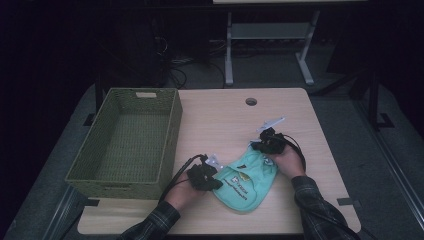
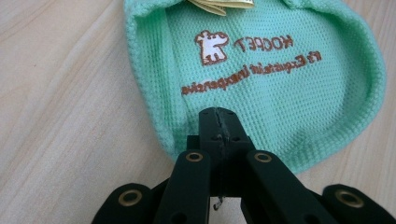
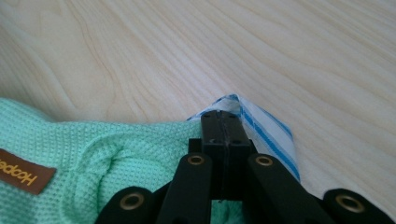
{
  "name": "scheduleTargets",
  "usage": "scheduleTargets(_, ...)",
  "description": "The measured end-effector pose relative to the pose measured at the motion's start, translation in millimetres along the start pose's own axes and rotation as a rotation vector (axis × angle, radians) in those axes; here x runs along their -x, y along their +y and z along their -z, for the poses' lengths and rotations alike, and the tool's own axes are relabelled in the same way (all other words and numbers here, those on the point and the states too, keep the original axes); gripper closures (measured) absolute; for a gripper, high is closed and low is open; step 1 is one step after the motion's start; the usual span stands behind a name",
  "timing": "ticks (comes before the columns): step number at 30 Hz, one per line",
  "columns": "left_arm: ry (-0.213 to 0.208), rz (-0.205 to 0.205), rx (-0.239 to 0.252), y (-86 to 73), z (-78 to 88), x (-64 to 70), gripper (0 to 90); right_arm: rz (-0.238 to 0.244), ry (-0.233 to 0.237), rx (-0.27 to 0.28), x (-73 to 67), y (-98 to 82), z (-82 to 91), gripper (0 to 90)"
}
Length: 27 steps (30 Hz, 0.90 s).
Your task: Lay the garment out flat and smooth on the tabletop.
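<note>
Garment [image 1: 247, 180], mint green, lying flat on the bench [image 1: 215, 125]: left gripper [image 1: 216, 183] clenched on its near hem, right gripper [image 1: 257, 146] clenched on its far striped edge, likely for lifting together. Basket [image 1: 127, 140] beyond, left.

both forearms came in from the bottom of the high view, sleeves plaid. the left gripper [image 1: 212, 176] lay low with its jaws pressed together. the right gripper [image 1: 260, 145] sat farther forward, its jaws likewise closed tight, pointing inward.
</note>
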<state>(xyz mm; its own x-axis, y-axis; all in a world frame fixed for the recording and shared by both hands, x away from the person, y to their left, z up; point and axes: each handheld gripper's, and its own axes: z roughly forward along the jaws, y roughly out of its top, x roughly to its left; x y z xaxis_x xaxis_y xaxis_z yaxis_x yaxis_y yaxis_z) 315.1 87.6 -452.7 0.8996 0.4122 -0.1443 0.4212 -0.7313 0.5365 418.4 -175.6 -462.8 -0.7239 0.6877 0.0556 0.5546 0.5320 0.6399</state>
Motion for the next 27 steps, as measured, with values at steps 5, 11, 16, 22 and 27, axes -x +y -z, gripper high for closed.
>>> scheduleTargets(5, 0.0, 0.002, 0.001, 0.0, 0.0, 0.1, 89.5, -0.014, -0.009, 0.037, 3.8, 3.2, 10.2, 90.0)
scheduleTargets(11, 0.004, 0.006, 0.009, 0.1, -0.8, 1.4, 89.5, -0.037, -0.033, 0.054, 12.6, 7.8, 14.5, 90.0)
scheduleTargets(16, 0.012, -0.008, -0.002, 0.7, -0.4, 1.8, 89.5, -0.061, -0.048, 0.041, 17.0, 4.5, 0.9, 90.0)
scheduleTargets(22, 0.011, -0.014, -0.009, 0.7, 0.2, 1.2, 89.5, -0.072, -0.029, 0.094, 15.5, 5.0, 8.4, 84.4)
scheduleTargets(27, 0.011, -0.014, -0.014, 0.9, 0.4, 0.8, 89.4, -0.072, -0.019, 0.121, 13.4, 6.7, 28.6, 83.4)
